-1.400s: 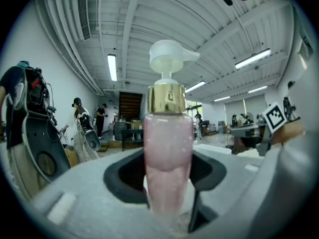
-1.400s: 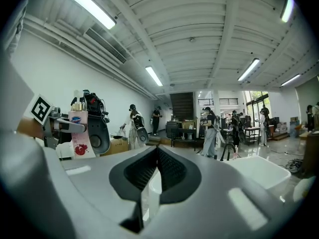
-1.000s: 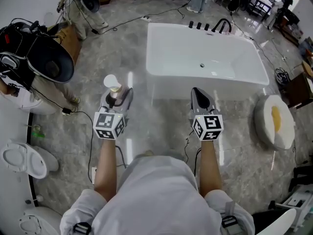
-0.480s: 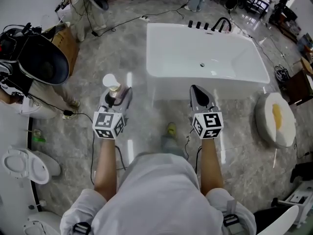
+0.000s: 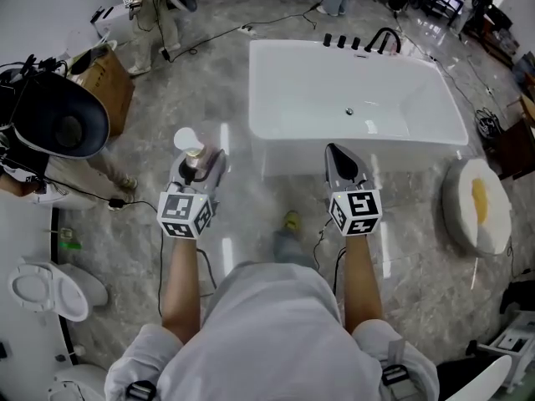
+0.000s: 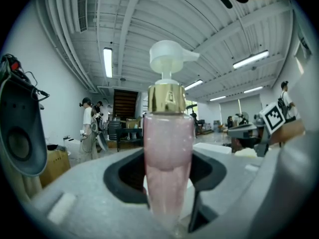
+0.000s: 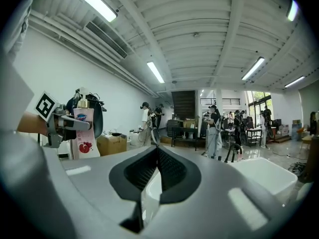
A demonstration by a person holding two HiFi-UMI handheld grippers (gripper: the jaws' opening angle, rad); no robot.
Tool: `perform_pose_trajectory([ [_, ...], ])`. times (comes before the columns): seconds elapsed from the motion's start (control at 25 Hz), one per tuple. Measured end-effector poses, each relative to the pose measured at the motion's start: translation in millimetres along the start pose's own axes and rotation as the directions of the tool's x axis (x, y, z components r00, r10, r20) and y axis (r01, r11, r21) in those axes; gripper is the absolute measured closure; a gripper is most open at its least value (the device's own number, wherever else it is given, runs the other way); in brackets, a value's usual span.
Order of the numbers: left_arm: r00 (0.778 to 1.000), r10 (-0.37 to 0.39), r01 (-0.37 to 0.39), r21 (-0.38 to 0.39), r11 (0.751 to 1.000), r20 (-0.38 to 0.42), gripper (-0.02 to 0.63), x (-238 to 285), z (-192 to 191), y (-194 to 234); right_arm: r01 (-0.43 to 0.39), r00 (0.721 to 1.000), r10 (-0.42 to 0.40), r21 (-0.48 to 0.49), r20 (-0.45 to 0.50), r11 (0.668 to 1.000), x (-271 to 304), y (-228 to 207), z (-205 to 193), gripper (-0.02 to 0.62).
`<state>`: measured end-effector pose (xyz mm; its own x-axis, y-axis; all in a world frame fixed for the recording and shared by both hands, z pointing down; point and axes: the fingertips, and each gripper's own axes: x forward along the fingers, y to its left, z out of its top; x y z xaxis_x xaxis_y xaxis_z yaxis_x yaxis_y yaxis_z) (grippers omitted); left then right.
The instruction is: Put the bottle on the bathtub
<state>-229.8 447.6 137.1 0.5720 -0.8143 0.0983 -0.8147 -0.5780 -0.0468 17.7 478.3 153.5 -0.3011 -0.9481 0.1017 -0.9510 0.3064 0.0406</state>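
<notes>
Sitting at the far left of the head view, a white toilet (image 5: pixel 38 289) stands against the wall, with a large dark dish-shaped lamp hood (image 5: pixel 60 122) above it and a cardboard box (image 5: pixel 114 80) beyond that on the grey marble floor (image 5: pixel 251 224).

Next comes the left gripper (image 5: pixel 195 165), held out over the floor with its jaws clenched on the bottle (image 5: pixel 191 144). The bottle stands upright between them. The left gripper view shows its pale pink body (image 6: pixel 167 158) pinched low down by both jaws, with a gold collar and a white pump head above. The bottle is in the air, to the left of the bathtub (image 5: pixel 359 144) and short of its near wall, apart from it.

The bathtub is white and rectangular. Its black faucet (image 5: pixel 383 40) and a row of black knobs sit on the far rim.

The right gripper (image 5: pixel 337 159) hangs level with the left one, in front of the tub's near wall. The right gripper view shows its jaws pressed together with nothing between them.

Between the two forearms, one of the person's shoes (image 5: pixel 290 221) shows on the floor.

At the far right, a round white basin (image 5: pixel 489 232) holds a yellow item.
</notes>
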Motion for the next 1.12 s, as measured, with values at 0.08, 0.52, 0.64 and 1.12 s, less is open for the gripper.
perform_pose_trajectory([
  [0.08,1.0,0.006,-0.006,-0.004,1.0,-0.008,0.391,20.1,-1.8,5.0,-0.002,1.0,0.002,0.003,-0.011,1.0,16.7,-14.7,-3.5,0.592],
  [0.52,0.998,0.043,-0.045,-0.028,0.999,-0.037,0.391,157.2,-0.2,29.8,-0.007,0.999,0.008,0.009,-0.046,1.0,116.2,-125.1,-14.9,0.592],
  [0.64,0.998,0.049,-0.05,-0.025,0.998,-0.044,0.391,194.7,6.0,33.8,-0.022,0.999,0.023,0.014,-0.042,1.0,145.2,-152.6,-11.1,0.592],
  [1.12,0.997,0.067,-0.067,0.005,0.998,-0.035,0.391,298.1,40.4,40.9,-0.037,0.999,0.038,0.052,-0.012,0.998,219.1,-234.6,6.7,0.592],
])
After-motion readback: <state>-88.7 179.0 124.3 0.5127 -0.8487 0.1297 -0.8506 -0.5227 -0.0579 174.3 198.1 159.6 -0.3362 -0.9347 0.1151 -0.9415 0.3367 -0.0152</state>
